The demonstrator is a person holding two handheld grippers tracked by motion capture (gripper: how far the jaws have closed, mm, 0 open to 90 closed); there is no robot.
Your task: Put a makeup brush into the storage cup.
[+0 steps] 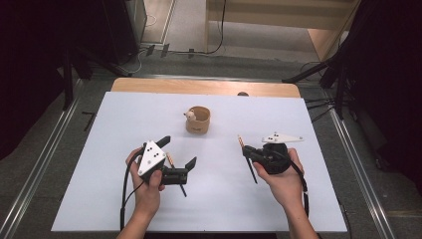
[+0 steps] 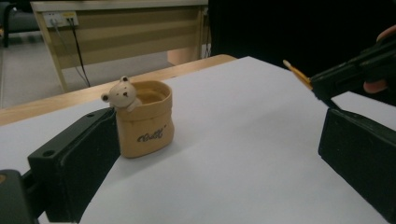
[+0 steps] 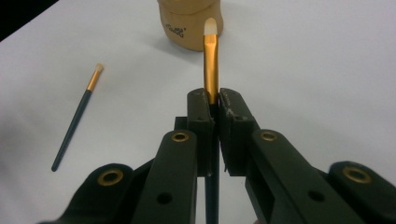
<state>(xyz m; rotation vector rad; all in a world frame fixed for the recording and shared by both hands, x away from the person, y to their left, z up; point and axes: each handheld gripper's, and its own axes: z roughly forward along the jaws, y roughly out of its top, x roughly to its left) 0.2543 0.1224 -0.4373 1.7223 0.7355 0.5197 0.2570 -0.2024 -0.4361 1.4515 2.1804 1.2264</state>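
On white table (image 1: 124, 199), right gripper (image 1: 247, 151) clamping brush (image 3: 211, 60), left gripper (image 1: 180, 151) apart, empty.

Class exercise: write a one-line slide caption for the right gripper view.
Right hand-held gripper shut on a gold-ferruled brush, aimed at the tan cup; a second brush lies on the white table.
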